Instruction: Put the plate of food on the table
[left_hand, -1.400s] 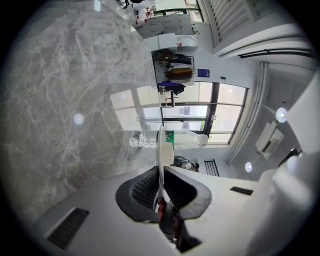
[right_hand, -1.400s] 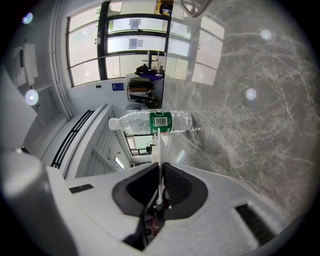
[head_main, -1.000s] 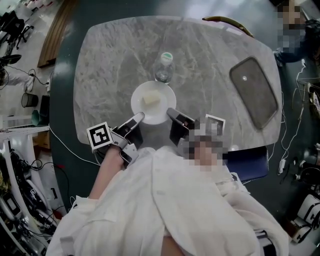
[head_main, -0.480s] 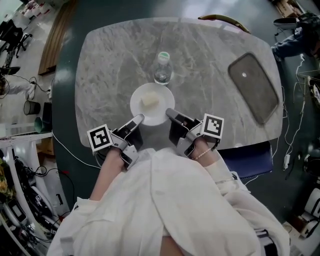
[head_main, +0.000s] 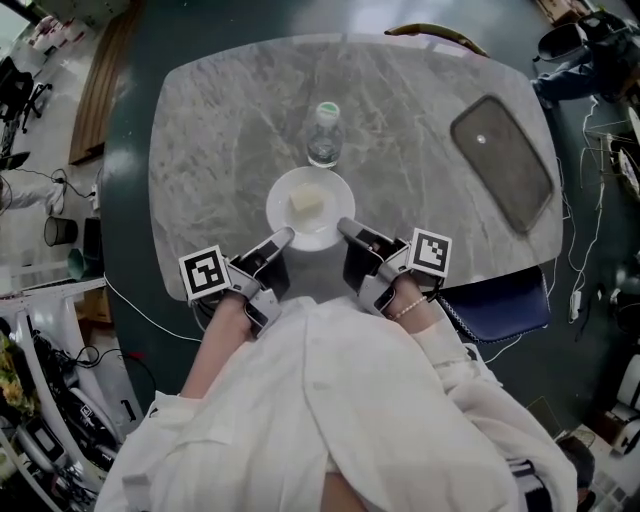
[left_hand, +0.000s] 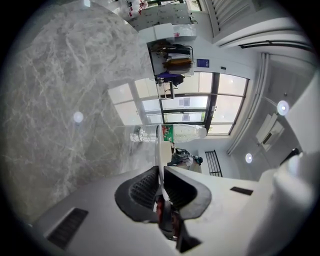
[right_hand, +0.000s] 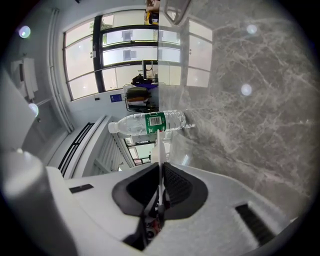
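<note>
The plate is white and round and lies over the near middle of the table, close to the person's edge. No view shows whether it rests on the marble or hangs just above it. A pale block of food sits near its centre.

The left gripper has the near-left rim. In the left gripper view its dark pads are pressed onto the thin white edge of the plate, which runs out from the left gripper edge-on. The right gripper has the near-right rim. In the right gripper view, the right gripper pinches the plate the same way.

Just beyond the plate stands a clear bottle with a green label, upright and apart from the far rim. Both gripper views show it behind the plate's edge, at and.

A dark tray lies well to the right on the table, set at an angle. Each gripper has a marker cube, and the person's white sleeves fill the bottom of the head view.
</note>
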